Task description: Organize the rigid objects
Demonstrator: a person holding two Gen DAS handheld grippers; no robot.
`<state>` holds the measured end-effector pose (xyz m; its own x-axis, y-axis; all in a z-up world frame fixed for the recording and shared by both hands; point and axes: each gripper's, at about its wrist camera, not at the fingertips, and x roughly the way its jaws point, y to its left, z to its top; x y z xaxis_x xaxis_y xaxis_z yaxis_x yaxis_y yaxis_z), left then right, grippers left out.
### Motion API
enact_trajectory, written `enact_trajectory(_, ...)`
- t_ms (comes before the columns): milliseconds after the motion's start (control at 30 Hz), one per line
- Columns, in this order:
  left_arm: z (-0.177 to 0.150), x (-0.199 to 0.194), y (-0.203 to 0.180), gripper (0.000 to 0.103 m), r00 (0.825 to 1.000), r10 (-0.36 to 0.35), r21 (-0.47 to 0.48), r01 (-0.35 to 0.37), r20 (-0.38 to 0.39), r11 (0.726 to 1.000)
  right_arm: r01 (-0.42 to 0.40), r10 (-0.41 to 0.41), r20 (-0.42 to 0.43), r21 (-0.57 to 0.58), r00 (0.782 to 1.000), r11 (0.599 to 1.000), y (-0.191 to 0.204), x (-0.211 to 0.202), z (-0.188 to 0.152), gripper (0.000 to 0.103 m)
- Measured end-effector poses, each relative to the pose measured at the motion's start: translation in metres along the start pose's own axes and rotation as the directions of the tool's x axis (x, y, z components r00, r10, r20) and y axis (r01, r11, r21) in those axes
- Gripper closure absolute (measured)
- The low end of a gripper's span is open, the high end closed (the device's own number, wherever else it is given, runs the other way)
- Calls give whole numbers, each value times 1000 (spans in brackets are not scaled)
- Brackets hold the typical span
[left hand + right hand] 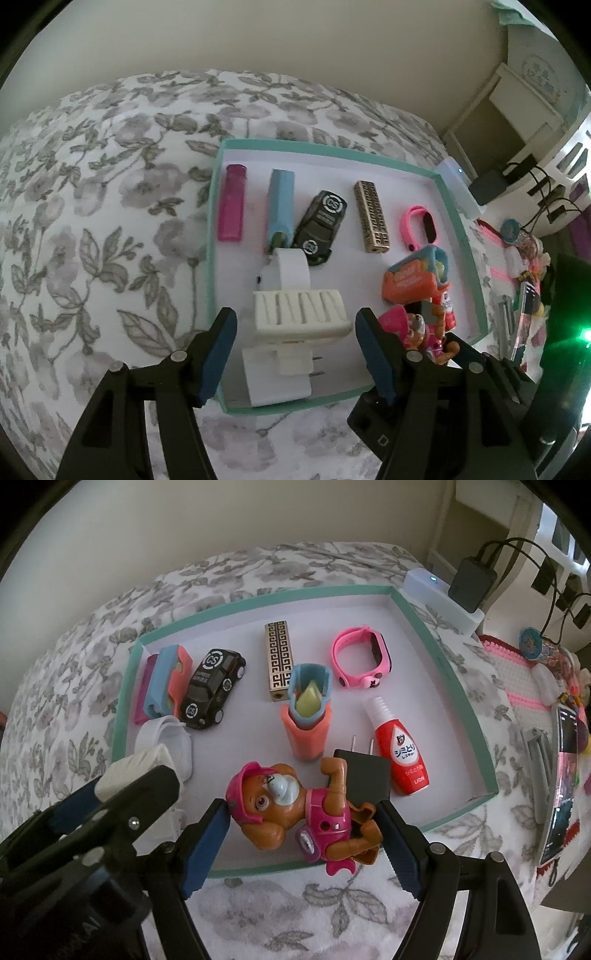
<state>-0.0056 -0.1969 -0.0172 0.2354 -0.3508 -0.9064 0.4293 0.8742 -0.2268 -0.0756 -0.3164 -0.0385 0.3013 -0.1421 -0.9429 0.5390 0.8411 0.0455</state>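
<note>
A teal-rimmed white tray (460,221) (450,672) lies on a floral bedspread and holds several small objects. My left gripper (295,350) is open, its jaws on either side of a white ridged soap dish (301,314) that rests on a white plug adapter (275,376). My right gripper (301,849) is open around a brown toy dog in pink (295,812), which lies at the tray's near edge; I cannot tell whether the pads touch it. The left gripper also shows in the right wrist view (110,805).
In the tray: a magenta lighter (232,203), a blue case (281,206), a black toy car (214,686), a gold patterned lighter (279,661), a pink watch (360,657), an orange-blue holder (308,716), a red bottle (400,757), a black plug (364,775). Clutter and chargers (554,701) stand right.
</note>
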Motion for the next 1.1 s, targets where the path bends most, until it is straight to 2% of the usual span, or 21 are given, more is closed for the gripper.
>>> enact_trajectory(167,2,-5,4,31,1000,26,-19,-25,17,1000,9,-8,5,-5,1000,1000,1,1,0,19)
enact_trajectory(300,2,-8,8,30,999,46,-30,-46,28,999,6,-6,7,-1,1000,1000,0,1,0,14)
enact_trajectory(433,3,-13,14,29,994,92,-44,-90,51,995,8,-8,9,-3,1000,1000,0,2,0,12)
enact_trajectory(500,3,-16,19,26,991,118,-55,-114,62,992,10,-10,13,-3,1000,1000,0,1,-1,3)
enact_trajectory(533,3,-17,22,25,989,134,-62,-130,68,990,10,-10,17,-5,1000,1000,0,1,-1,2)
enact_trajectory(633,3,-18,33,21,984,166,-85,-160,72,984,10,-9,25,-11,1000,1000,1,-1,-1,2)
enact_trajectory(700,1,-19,41,12,982,175,-108,-167,75,980,11,-10,30,-16,1000,1000,2,-1,-2,0)
enact_trajectory(1100,-4,-30,83,12,970,226,-198,-205,87,959,22,-20,36,-50,999,998,12,-4,-10,0)
